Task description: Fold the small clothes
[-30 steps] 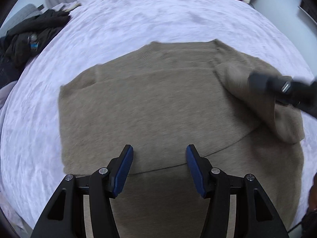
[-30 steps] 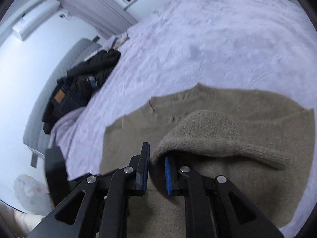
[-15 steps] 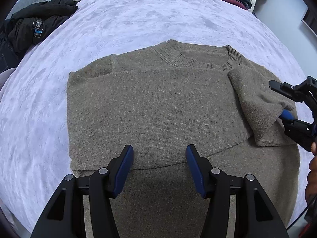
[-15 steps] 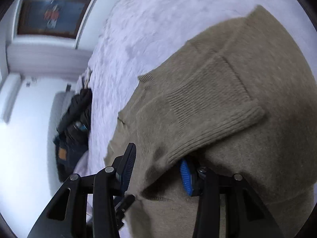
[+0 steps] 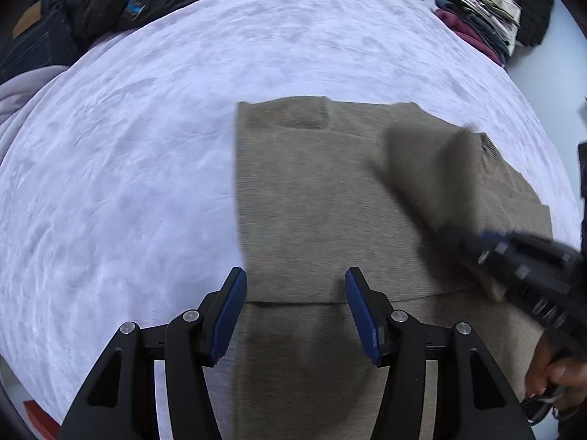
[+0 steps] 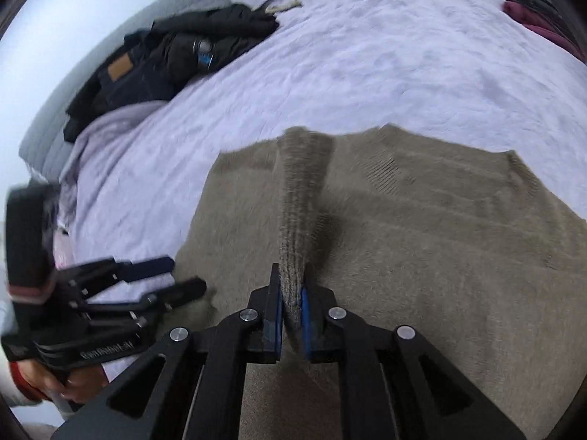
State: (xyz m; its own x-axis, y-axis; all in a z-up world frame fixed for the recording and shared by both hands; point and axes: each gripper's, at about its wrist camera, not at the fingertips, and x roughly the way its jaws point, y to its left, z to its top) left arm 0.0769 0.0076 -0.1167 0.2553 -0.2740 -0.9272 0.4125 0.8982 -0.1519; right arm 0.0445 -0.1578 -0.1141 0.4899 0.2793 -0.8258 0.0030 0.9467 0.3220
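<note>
Knitted sweater (image 5: 315,205): tan, flat on lavender bed (image 5: 146,146); left edge now folded straight.
Left hand-held gripper (image 5: 295,311): wide open, empty, hovering over hem.
Right hand-held gripper (image 6: 291,308): re-clamped on sleeve (image 6: 299,198), lifted; sleeve fold under way.

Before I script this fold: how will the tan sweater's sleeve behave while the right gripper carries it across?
Probably floppy: the sleeve sags in a limp band from the right gripper, which is shut on it. The thick knit looks grippy, so slipping seems unlikely. The sweater lies flat on the bedspread and may drag slightly.
</note>
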